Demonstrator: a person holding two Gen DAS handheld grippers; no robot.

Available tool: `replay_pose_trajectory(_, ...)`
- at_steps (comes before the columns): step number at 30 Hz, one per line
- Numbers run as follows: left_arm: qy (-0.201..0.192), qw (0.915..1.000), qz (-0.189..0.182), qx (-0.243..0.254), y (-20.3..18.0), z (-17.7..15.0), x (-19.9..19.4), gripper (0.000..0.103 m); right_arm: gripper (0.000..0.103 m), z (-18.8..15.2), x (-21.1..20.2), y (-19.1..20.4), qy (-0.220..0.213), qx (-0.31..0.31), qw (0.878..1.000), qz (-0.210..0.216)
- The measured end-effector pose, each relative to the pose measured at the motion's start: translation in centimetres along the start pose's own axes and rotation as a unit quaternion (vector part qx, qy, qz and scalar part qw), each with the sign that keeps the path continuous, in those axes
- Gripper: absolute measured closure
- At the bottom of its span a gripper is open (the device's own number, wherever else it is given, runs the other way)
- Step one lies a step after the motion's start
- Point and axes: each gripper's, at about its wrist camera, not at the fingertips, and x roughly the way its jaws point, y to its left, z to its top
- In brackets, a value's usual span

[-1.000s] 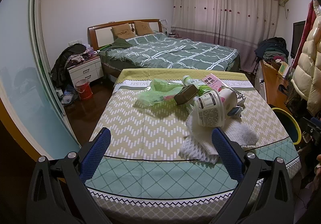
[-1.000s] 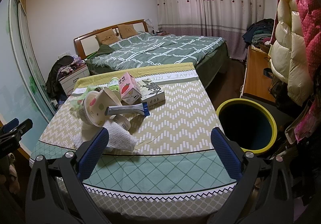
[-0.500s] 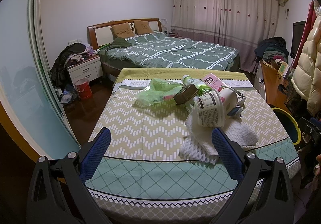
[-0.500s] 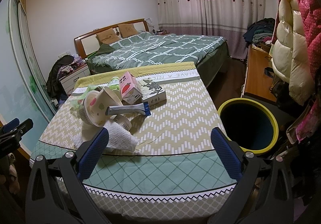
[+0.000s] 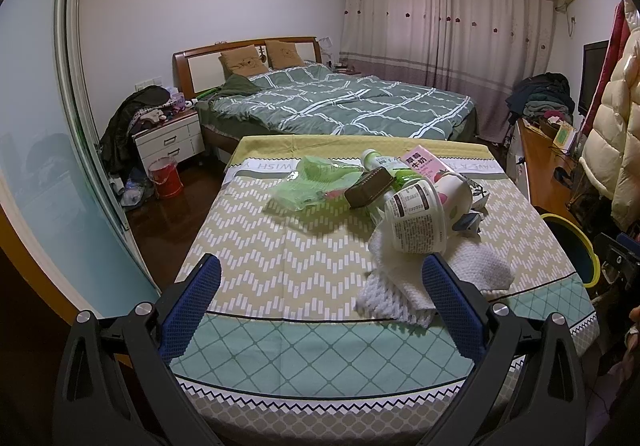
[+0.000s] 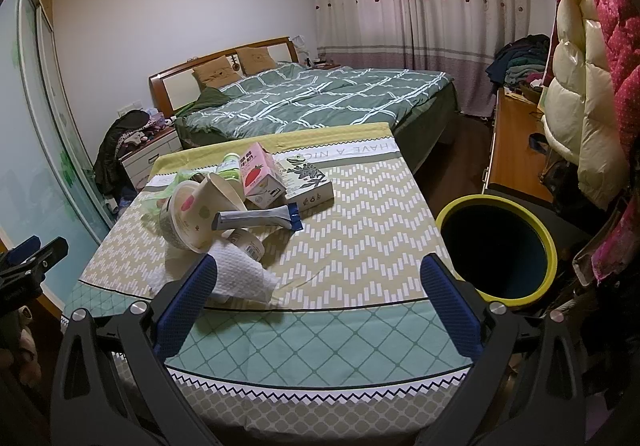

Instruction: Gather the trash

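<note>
On the table (image 5: 256,258), covered by a zigzag-patterned cloth, the trash lies in one cluster toward the far half. Taken left to right from the paper bowl (image 5: 416,220), which lies tipped on its side at the cluster's middle: a green plastic bag (image 5: 308,188) sits to the bowl's left, a dark flat case (image 5: 368,188) rests just beside the bowl on that side, a green-capped bottle (image 5: 374,160) and a pink milk carton (image 5: 424,166) stand behind it, and a white paper towel (image 5: 404,286) spreads under and in front of it. In the right wrist view, a grey tube with a blue end (image 6: 256,218) lies across the bowl's rim, and a printed box (image 6: 308,184) sits to the bowl's right, touching the carton.

The left gripper (image 5: 320,302) hangs over the table's near edge with its blue pads spread wide and nothing between them; the paper towel lies just ahead of its right pad, the bowl beyond. The right gripper (image 6: 318,302) is likewise spread and empty, the paper towel just ahead of its left pad. A yellow-rimmed bin (image 6: 496,246) stands on the floor to the bowl's right, beside the table.
</note>
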Motion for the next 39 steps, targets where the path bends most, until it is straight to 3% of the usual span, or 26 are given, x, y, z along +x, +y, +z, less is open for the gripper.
replay_pose_trajectory(12,-0.002,1.0000,0.003,-0.009,0.5,0.0,0.8,0.004,0.006,-0.1,2.5,1.7,0.016,-0.010,1.000,0.011)
replay_pose_trajectory(20,0.008,0.9999,0.006,-0.013,1.3,0.3,2.5,0.004,0.006,0.5,7.4,3.3,0.034,-0.025,0.999,0.013)
replay_pose_trajectory(27,0.020,0.9997,0.009,-0.012,1.6,0.6,4.4,0.004,0.022,1.6,13.0,5.5,0.069,-0.057,0.995,0.032)
replay_pose_trajectory(39,0.034,0.9993,-0.002,-0.012,1.6,1.1,7.9,0.004,0.026,2.3,16.4,9.0,0.059,-0.147,0.986,0.059)
